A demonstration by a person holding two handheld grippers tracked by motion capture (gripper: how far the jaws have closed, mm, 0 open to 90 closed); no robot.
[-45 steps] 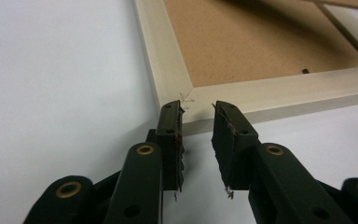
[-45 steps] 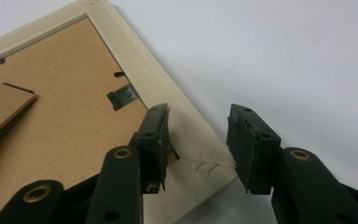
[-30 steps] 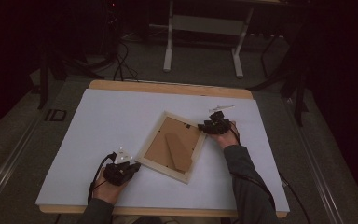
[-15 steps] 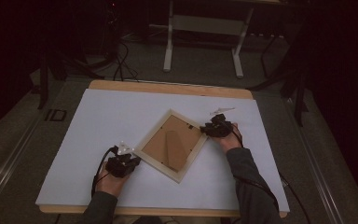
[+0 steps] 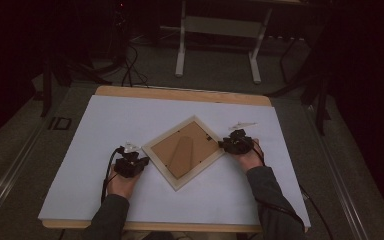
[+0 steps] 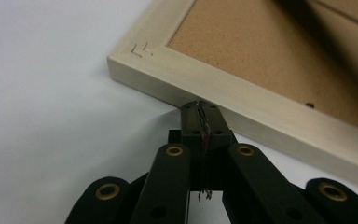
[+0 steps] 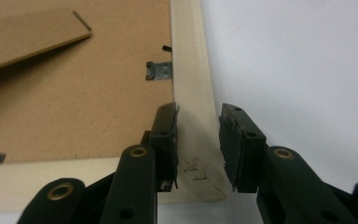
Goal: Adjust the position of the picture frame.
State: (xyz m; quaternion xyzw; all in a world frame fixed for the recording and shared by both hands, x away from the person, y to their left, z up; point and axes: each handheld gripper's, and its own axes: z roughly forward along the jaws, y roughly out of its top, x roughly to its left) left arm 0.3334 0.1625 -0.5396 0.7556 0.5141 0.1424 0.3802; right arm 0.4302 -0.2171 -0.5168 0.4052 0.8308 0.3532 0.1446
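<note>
On the desk [image 5: 105, 120], near the middle: the picture frame [image 5: 184, 152], face down, turned like a diamond. Step in hand, most likely: turning or shifting the frame. At its right corner, the right tool [image 7: 198, 135], just closing, jaws astride the wooden corner, not surely pinching. At its left edge, the left tool [image 6: 200, 116], pressed together, holding nothing. Next: firm grip needed before lifting.

Dim room, one lit table.

Overhead light falls on the white paper-covered table [image 5: 130, 125] while the floor beyond sinks into murky black; the high view is soft and grainy, and up close the black metal jaws blur at the bottom edge.
</note>
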